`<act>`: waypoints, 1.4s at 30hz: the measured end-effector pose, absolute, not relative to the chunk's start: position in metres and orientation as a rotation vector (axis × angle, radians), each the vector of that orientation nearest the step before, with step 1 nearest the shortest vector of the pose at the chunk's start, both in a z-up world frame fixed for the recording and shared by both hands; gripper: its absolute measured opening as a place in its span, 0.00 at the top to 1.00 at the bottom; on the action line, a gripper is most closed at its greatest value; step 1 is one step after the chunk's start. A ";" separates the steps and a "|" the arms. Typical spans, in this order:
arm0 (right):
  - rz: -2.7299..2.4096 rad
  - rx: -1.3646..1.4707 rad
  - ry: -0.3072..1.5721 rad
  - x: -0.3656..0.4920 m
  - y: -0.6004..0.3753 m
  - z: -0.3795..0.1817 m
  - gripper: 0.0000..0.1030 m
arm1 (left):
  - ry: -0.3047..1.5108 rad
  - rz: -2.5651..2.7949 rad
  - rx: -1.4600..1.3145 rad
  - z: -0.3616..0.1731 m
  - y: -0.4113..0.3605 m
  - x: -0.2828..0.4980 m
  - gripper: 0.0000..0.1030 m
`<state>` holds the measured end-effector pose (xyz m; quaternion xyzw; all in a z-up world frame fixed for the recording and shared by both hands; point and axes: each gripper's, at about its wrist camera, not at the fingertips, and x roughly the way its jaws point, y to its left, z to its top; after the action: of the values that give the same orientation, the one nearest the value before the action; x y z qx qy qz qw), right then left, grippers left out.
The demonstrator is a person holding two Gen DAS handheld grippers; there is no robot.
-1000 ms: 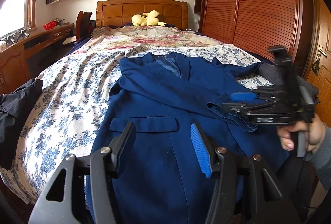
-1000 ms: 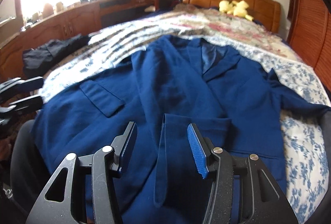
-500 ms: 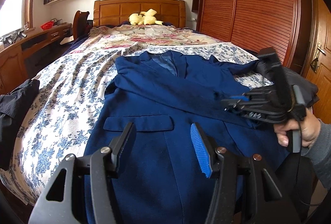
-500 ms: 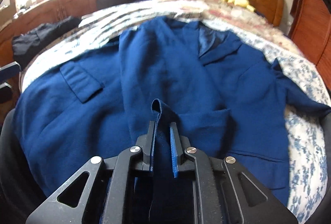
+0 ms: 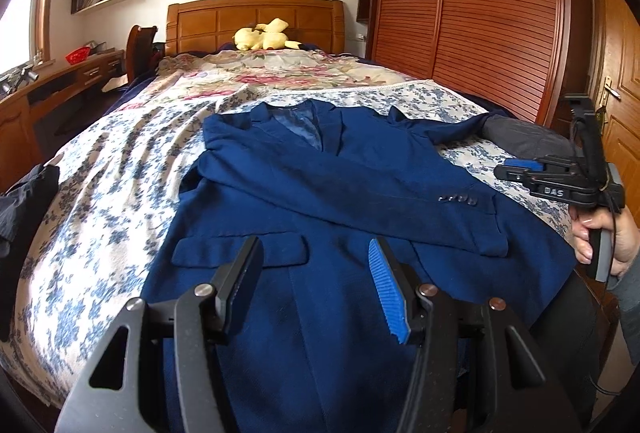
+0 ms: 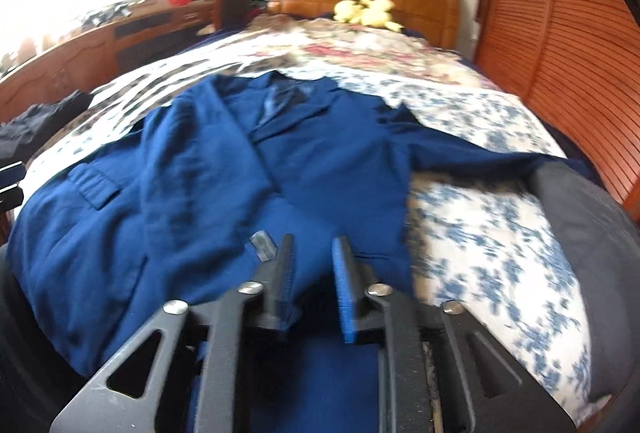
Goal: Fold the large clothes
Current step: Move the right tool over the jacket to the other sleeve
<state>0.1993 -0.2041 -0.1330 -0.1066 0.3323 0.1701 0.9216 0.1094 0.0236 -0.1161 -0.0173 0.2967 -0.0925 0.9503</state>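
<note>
From the left wrist view we see our left gripper (image 5: 316,285) with its jaws spread wide and nothing between them, hovering over the lower front of the blue jacket (image 5: 320,201); the jacket lies face up on the floral bedspread (image 5: 100,185), one sleeve (image 5: 360,189) folded across its chest; our right gripper (image 5: 560,177) hangs at the bed's right side, off the cloth. From the right wrist view, which is blurred, the right gripper (image 6: 312,273) has its jaws parted by a narrow gap and grips nothing; the jacket (image 6: 200,173) spreads ahead of it, a yellow plush toy (image 6: 366,11) by the headboard.
</note>
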 end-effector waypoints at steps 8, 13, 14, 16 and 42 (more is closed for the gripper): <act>0.420 -0.169 0.688 0.205 -0.214 -0.137 0.55 | 0.611 -0.255 0.006 -0.123 0.000 0.157 0.48; 0.455 -0.191 0.745 0.222 -0.198 -0.164 0.55 | 0.604 -0.288 0.029 -0.125 -0.015 0.193 0.48; 0.457 -0.193 0.756 0.225 -0.196 -0.169 0.55 | 0.604 -0.293 0.032 -0.126 -0.017 0.201 0.48; 0.460 -0.196 0.787 0.232 -0.193 -0.180 0.55 | 0.603 -0.296 0.039 -0.126 -0.021 0.215 0.48; 0.467 -0.238 0.857 0.244 -0.196 -0.184 0.51 | 0.600 -0.296 0.008 -0.161 -0.025 0.267 0.48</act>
<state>0.2440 -0.1961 -0.1836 -0.1139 0.4106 0.2237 0.8766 0.2672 -0.0247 -0.1614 0.0038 0.2943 -0.1453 0.9446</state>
